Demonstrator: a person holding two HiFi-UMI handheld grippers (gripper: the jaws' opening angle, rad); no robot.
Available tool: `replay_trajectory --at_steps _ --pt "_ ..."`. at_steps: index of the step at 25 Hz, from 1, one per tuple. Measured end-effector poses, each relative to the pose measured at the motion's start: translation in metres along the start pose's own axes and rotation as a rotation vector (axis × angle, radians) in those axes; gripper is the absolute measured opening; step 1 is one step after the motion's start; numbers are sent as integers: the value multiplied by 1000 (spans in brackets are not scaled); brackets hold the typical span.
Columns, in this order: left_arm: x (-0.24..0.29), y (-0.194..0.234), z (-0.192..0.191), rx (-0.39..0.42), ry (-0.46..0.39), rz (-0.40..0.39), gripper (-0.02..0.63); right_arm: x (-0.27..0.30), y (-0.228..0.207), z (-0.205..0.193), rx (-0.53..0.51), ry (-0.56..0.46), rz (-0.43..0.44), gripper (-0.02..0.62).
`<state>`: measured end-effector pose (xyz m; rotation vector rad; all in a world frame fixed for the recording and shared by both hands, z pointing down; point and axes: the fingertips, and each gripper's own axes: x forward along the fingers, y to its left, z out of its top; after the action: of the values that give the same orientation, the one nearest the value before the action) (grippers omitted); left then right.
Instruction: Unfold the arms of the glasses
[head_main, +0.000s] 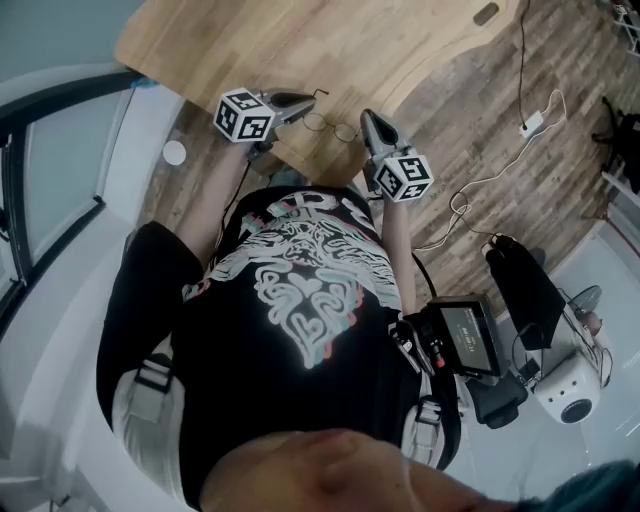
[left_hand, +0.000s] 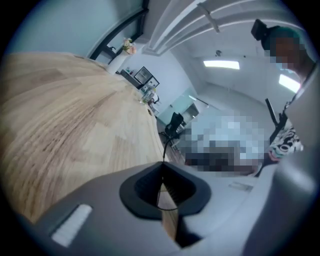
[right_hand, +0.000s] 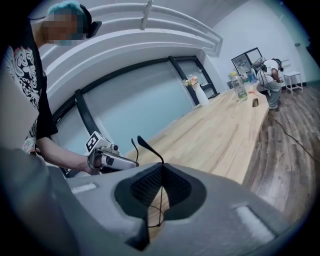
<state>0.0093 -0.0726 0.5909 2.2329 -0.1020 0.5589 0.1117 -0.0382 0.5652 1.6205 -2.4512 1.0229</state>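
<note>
The left gripper (head_main: 308, 100) has its jaws pressed together on a thin wire part of the glasses (head_main: 332, 126); in the left gripper view that wire (left_hand: 163, 152) rises out of the closed jaws. The right gripper (head_main: 371, 120) is likewise clamped on the glasses, and in the right gripper view a thin arm with a dark tip (right_hand: 147, 146) stands up just beyond its jaws.

The glasses hang between the two grippers, over the near edge of the wooden table (head_main: 300, 40), left gripper at their left end and right gripper at their right. In the head view one arm end (head_main: 322, 93) sticks out toward the far side, above the left gripper's tip. Whether the frame touches the tabletop cannot be told.

Farther along the table, in the right gripper view, stand a bottle (right_hand: 240, 86) and a white vase with flowers (right_hand: 201, 94). To the right of the table, a white adapter (head_main: 531, 125) with its cable lies on the wood-plank floor (head_main: 480, 110).
</note>
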Motion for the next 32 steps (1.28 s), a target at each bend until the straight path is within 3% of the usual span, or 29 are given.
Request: replay_trajectory --at_steps 15,26,32 --pt "-14 -7 -26 -238 -20 1 -9 -4 15 -12 45 86 2 -2" --pt "-11 -1 -34 -275 -14 16 -9 1 9 -21 58 127 -9 -2" --pt "-9 4 -37 -380 -8 33 -8 10 1 -25 90 187 -38 -2"
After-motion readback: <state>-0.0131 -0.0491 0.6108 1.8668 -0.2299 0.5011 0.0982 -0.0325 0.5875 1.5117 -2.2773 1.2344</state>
